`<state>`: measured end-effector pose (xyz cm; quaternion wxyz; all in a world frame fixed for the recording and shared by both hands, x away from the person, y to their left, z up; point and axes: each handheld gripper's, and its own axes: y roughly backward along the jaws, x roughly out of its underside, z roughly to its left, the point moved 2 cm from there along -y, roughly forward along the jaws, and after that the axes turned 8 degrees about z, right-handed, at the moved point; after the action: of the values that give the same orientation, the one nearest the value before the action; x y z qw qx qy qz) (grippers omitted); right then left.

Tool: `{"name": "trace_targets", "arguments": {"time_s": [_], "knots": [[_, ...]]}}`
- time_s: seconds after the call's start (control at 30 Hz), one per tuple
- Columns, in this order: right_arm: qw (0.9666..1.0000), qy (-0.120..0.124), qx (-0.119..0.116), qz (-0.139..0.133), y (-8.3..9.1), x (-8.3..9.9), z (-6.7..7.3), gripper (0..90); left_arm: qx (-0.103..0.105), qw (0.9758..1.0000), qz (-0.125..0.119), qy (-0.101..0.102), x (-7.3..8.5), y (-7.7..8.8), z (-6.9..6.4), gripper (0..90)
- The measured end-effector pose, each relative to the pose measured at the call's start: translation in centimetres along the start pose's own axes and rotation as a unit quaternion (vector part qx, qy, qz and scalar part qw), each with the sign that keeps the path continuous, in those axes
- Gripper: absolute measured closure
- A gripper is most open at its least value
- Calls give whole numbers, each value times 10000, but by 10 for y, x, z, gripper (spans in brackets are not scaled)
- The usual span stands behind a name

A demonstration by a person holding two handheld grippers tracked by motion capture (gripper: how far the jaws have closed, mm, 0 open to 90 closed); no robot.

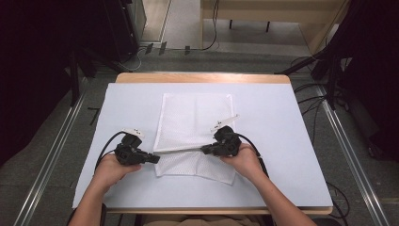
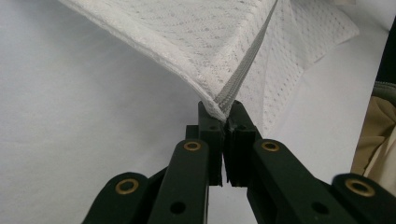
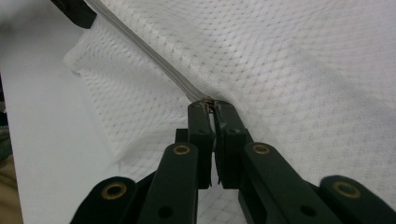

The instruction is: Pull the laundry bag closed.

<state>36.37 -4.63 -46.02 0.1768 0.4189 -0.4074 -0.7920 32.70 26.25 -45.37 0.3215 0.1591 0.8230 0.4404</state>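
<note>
Folding the white mesh cloth point(image 1: 195, 123) looks like the work in hand, and both tools already have their bite on it. The left gripper point(image 1: 154, 158) is pinched tight on the near left end of a stitched edge, with the seam running straight out from between its jaws in the left gripper view point(image 2: 223, 106). The right gripper point(image 1: 205, 150) is pressed together on the same edge further along point(image 3: 211, 105), so a taut band of hem is stretched between the two above the rest of the fabric. The cloth lies in the middle of the pale sheet point(image 1: 277, 141) that covers the bench, its far part flat and its near part lifted and doubled.

To do this step well, I judge that both hands should travel together, at the same height and pace, keeping the stretched edge straight (a slack span would let the mesh sag and crease). Carry the edge toward the far hem and line it up with that hem before lowering. Set it down flat, then let go with both tools at once, so neither corner is dragged. The weave is thin and open, so it may snag on a jaw tip; opening fully before pulling away should guard against that.
</note>
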Motion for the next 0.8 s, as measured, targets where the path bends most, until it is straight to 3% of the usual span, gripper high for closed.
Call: {"name": "trace_targets", "arguments": {"time_s": [0.8], "knots": [[9999, -78, -23, 104, 10, 6, -5, 883, 26, 10000, 24, -50, 1, 0, 0, 880]]}}
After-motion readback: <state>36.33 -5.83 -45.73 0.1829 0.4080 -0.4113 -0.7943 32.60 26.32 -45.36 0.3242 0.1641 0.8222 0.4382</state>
